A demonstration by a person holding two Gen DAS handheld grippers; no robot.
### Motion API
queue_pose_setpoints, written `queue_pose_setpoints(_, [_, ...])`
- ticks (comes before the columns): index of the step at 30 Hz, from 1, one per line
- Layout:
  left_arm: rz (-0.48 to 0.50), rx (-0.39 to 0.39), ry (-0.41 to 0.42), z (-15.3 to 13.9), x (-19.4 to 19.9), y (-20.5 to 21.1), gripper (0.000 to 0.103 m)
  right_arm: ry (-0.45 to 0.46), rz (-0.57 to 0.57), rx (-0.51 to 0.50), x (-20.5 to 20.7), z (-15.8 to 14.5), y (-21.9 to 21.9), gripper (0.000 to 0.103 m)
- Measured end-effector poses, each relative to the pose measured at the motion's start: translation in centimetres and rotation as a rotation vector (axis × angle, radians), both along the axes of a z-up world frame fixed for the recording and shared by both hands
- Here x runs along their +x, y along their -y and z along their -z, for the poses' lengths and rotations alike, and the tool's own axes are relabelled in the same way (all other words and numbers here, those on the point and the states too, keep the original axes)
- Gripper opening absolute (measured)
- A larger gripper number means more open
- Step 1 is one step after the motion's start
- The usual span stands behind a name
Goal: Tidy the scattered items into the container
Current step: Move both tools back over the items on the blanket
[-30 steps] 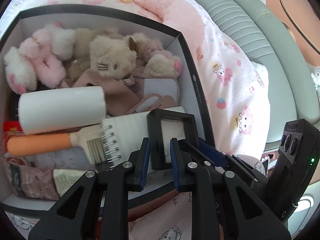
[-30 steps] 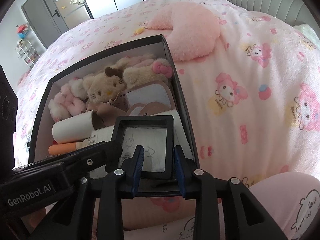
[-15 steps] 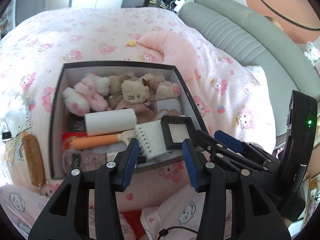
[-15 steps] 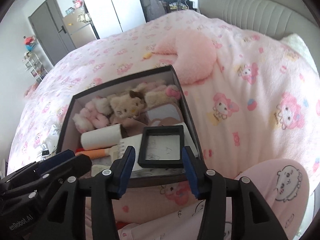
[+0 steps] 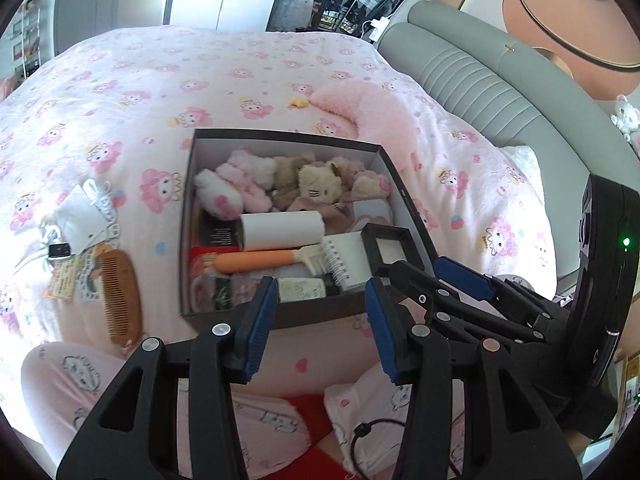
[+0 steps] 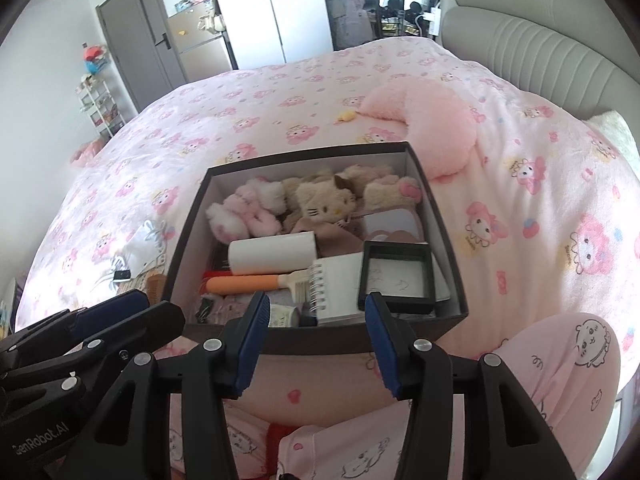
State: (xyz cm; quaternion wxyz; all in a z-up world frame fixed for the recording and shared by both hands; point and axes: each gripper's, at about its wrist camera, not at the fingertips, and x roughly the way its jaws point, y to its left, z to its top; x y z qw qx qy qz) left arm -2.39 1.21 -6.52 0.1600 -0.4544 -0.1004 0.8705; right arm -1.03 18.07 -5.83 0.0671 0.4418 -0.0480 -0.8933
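Observation:
The black box (image 5: 288,135) sits on the pink bed, holding plush toys (image 5: 320,184), a white roll (image 5: 282,230), an orange-handled brush (image 5: 256,261), a spiral notebook (image 5: 346,258) and a black frame (image 5: 390,240). The frame (image 6: 396,276) lies flat on the notebook (image 6: 340,286) in the box's near right corner. My left gripper (image 5: 320,284) hovers open above the box's near wall, with nothing between its pads. My right gripper (image 6: 317,296) is open and empty too, just short of the box (image 6: 308,153). A wooden comb (image 5: 120,292) lies on the bed left of the box.
A white packet with cords (image 5: 80,216) and small cards lie beside the comb. A pink crescent cushion (image 5: 372,108) rests behind the box, and a grey headboard (image 5: 480,80) stands to the right. A person's legs in pink pyjamas (image 6: 560,360) are under both grippers.
Both grippers opened off the black frame and drew back and up from the box. The frame stays lying on the notebook inside.

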Motion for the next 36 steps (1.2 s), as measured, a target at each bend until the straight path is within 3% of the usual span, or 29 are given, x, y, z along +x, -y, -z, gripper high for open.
queue_pose_setpoints(17, [-0.097, -0.01, 0.015, 0.5, 2.2, 4.9, 0.047, 0.013, -0.095, 0.027, 0.8, 0.2, 5.6, 0.045])
queue_pose_setpoints(28, [-0.246, 0.009, 0.072, 2.7, 3.8, 13.0, 0.047, 0.091, -0.279, 0.024, -0.1, 2.3, 14.0, 0.045])
queue_pose_setpoints(36, [-0.372, 0.071, 0.1, 4.5, 3.6, 20.0, 0.047, 0.131, -0.409, 0.02, -1.6, 3.4, 20.9, 0.045])
